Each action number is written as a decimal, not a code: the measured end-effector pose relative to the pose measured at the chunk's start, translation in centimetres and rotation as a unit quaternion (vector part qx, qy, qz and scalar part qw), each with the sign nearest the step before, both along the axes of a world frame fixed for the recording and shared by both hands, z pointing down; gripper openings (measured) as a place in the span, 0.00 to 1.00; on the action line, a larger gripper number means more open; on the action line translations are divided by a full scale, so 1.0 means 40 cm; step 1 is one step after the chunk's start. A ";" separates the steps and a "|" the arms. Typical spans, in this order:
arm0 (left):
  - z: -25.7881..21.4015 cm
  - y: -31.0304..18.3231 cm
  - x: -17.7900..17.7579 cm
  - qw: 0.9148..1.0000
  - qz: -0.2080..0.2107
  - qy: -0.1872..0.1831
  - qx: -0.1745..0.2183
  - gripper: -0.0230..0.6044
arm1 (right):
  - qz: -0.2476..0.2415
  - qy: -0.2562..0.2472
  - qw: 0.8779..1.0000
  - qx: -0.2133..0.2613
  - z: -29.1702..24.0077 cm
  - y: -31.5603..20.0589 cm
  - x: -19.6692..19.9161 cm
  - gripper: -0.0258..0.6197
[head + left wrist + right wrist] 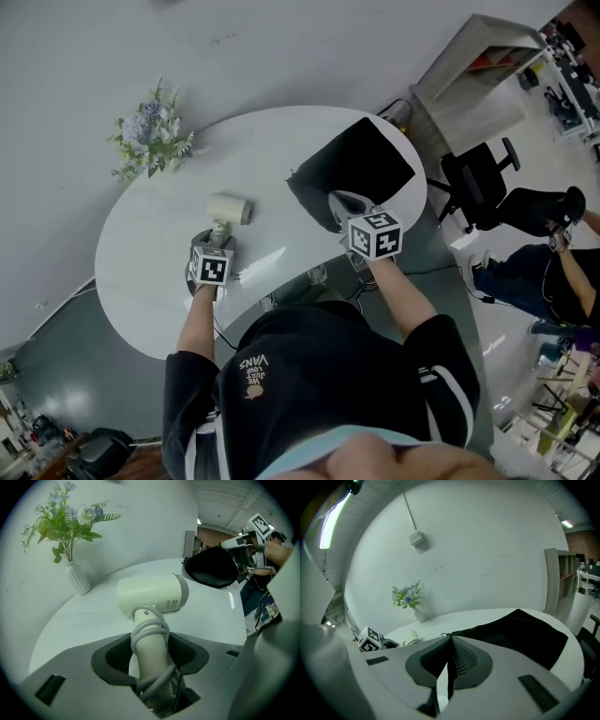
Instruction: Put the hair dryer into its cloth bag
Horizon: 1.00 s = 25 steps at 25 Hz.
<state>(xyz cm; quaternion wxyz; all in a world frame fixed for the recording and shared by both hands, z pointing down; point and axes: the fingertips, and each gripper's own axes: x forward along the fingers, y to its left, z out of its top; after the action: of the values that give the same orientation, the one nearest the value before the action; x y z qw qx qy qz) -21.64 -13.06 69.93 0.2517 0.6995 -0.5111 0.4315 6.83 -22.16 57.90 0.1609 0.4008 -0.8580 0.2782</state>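
Left gripper [217,238] pinching the handle of the cream plastic hair dryer [230,207], which lies on the white round table [141,272]. Black cloth bag [366,164] lies at the dryer's 2 o'clock, well apart. Right gripper [345,204] pressed together on the bag's near edge.

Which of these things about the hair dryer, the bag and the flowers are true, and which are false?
1. The hair dryer is inside the cloth bag. False: it is out on the table, apart from the bag.
2. The left gripper has its jaws on the dryer's handle. True.
3. The right gripper holds nothing. False: its jaws pinch the bag's edge.
4. The flowers stand in a white vase. True.
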 end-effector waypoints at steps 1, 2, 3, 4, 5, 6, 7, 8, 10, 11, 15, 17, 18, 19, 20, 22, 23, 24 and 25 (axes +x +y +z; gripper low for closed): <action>-0.001 0.002 0.004 1.000 -0.001 0.002 0.000 0.45 | 0.000 0.000 1.000 -0.001 0.000 0.000 0.000 0.11; -0.003 0.003 0.010 1.000 -0.001 0.005 0.000 0.45 | 0.001 0.000 1.000 -0.001 0.000 -0.001 0.000 0.11; -0.004 0.005 0.017 1.000 -0.001 0.008 0.001 0.45 | 0.002 0.000 1.000 -0.002 -0.001 -0.001 0.001 0.11; -0.006 0.006 0.025 1.000 0.002 0.009 0.002 0.44 | 0.002 0.000 1.000 -0.003 -0.001 -0.001 0.001 0.11; -0.009 0.009 0.033 1.000 0.007 0.010 0.002 0.44 | 0.003 0.000 1.000 -0.003 -0.001 -0.001 0.002 0.11; -0.012 0.011 0.043 1.000 0.014 0.009 0.003 0.44 | 0.003 0.000 1.000 -0.004 -0.002 0.000 0.002 0.11; -0.015 0.014 0.055 1.000 0.023 0.008 0.003 0.44 | 0.003 -0.001 1.000 -0.004 -0.002 0.001 0.001 0.11; -0.018 0.017 0.069 0.999 0.034 0.007 0.003 0.44 | 0.003 -0.001 1.000 -0.004 -0.003 0.002 0.000 0.11; -0.023 0.024 0.103 0.998 0.058 0.009 0.003 0.44 | 0.003 -0.003 1.000 -0.003 -0.006 0.005 -0.002 0.11; -0.024 0.028 0.122 0.998 0.069 0.012 0.003 0.44 | 0.003 -0.004 1.000 -0.002 -0.008 0.007 -0.003 0.11; -0.033 0.039 0.207 0.994 0.103 0.030 0.005 0.44 | 0.000 -0.005 1.000 0.000 -0.012 0.016 -0.004 0.11; -0.042 0.040 0.248 0.992 0.121 0.036 0.008 0.44 | -0.001 -0.005 1.000 0.000 -0.013 0.023 -0.001 0.11; -0.046 0.039 0.268 0.991 0.130 0.039 0.010 0.44 | -0.001 -0.005 1.000 0.001 -0.013 0.026 -0.001 0.11; -0.050 0.037 0.287 0.989 0.139 0.041 0.012 0.44 | -0.002 -0.006 1.000 0.000 -0.013 0.030 -0.002 0.11; -0.053 0.035 0.305 0.988 0.147 0.043 0.014 0.44 | -0.003 -0.006 1.000 0.000 -0.011 0.034 -0.003 0.11; -0.059 0.029 0.338 0.986 0.162 0.047 0.018 0.44 | -0.006 -0.006 1.000 -0.001 -0.009 0.040 -0.008 0.11; -0.061 0.027 0.355 0.984 0.169 0.050 0.019 0.44 | -0.007 -0.006 1.000 -0.001 -0.009 0.043 -0.011 0.11; -0.062 0.026 0.373 0.983 0.177 0.051 0.019 0.44 | -0.008 -0.007 1.000 -0.001 -0.009 0.046 -0.012 0.11; -0.063 0.026 0.390 0.981 0.184 0.053 0.019 0.44 | -0.010 -0.008 1.000 -0.001 -0.011 0.049 -0.014 0.11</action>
<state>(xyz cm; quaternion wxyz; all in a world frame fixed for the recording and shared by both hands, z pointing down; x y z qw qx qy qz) -6.03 -12.03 67.40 0.1809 0.8081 -0.3675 0.4232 6.27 -20.19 57.47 0.1571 0.3899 -0.8629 0.2804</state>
